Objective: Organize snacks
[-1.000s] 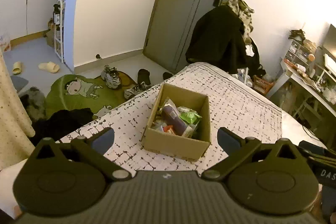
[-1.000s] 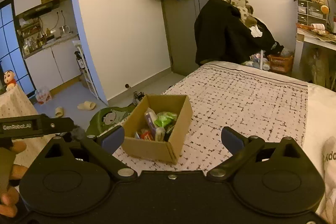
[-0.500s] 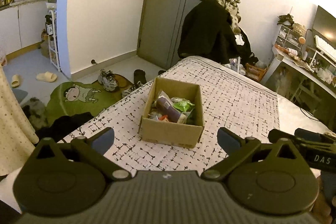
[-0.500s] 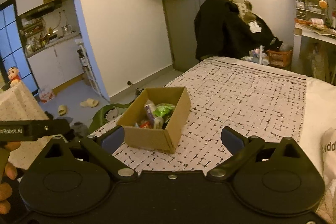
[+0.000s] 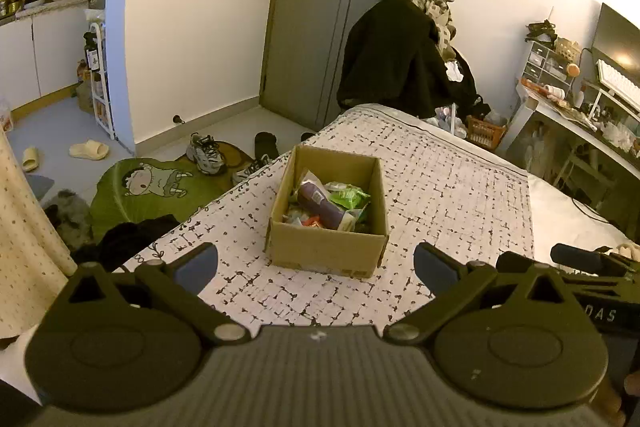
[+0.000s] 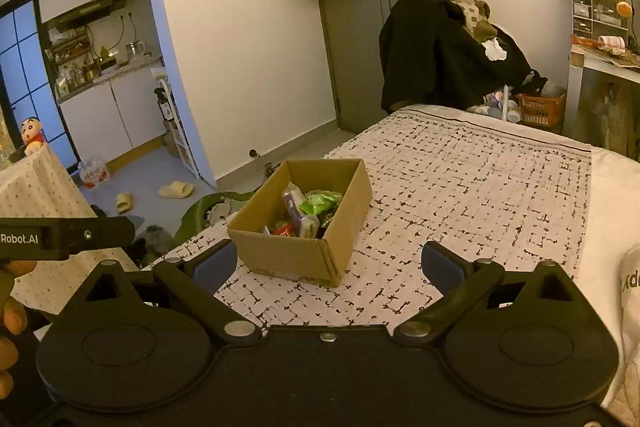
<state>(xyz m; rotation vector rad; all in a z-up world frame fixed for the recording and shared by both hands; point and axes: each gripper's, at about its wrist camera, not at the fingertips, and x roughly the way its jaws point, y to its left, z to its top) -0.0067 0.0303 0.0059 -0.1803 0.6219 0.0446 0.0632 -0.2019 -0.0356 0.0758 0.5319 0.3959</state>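
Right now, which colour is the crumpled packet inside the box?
Bright green packet, clearest in left wrist view.

The near wall of the cardboard box (image 5: 326, 249) hides the bottom of the snack pile (image 5: 328, 203), so only the top packets show, their labels too small to read. In the right wrist view the box (image 6: 288, 253) covers the lower wrappers (image 6: 308, 211) likewise. A hand (image 6: 10, 323) is cut by the left edge there, only fingertips visible. The far kitchen shelves (image 6: 76, 63) hold small things I can't make out
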